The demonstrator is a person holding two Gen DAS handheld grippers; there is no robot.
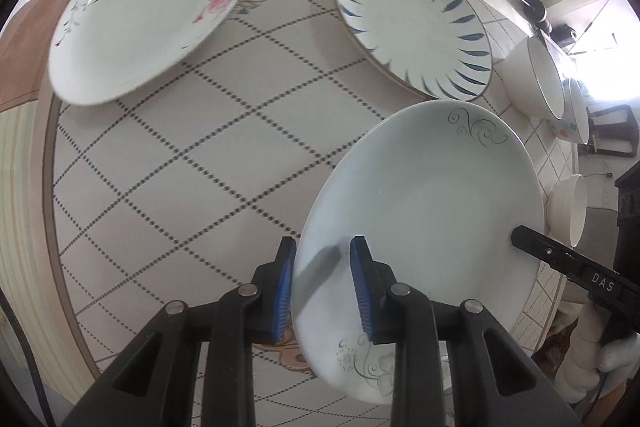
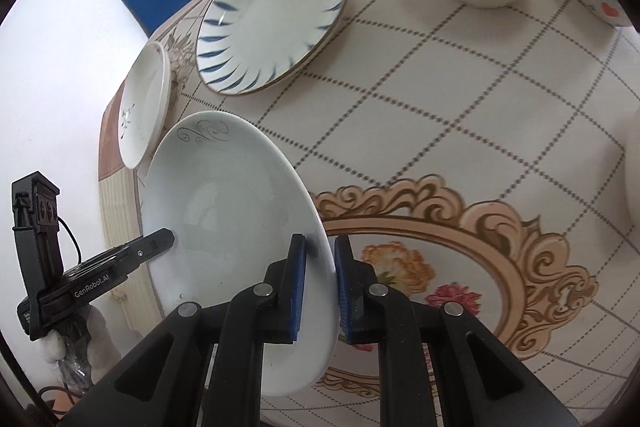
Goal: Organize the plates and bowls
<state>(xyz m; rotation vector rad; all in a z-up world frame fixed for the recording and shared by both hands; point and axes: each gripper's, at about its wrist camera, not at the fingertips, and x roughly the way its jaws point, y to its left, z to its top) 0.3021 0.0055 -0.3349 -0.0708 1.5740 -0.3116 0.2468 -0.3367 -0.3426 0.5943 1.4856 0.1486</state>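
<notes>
Grippers steep-down | left gripper [image 1: 323,291], right gripper [image 2: 320,283] clamp scroll plate [image 1: 420,211] rim

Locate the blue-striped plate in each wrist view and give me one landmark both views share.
Left wrist view: the blue-striped plate lies upper right of centre on the tablecloth, beyond the held plate.
Right wrist view: the blue-striped plate lies upper centre-left, beyond the same held plate.
Shared landmark: the white plate with grey scrollwork, gripped at opposite rims by both hand-held grippers.
</notes>
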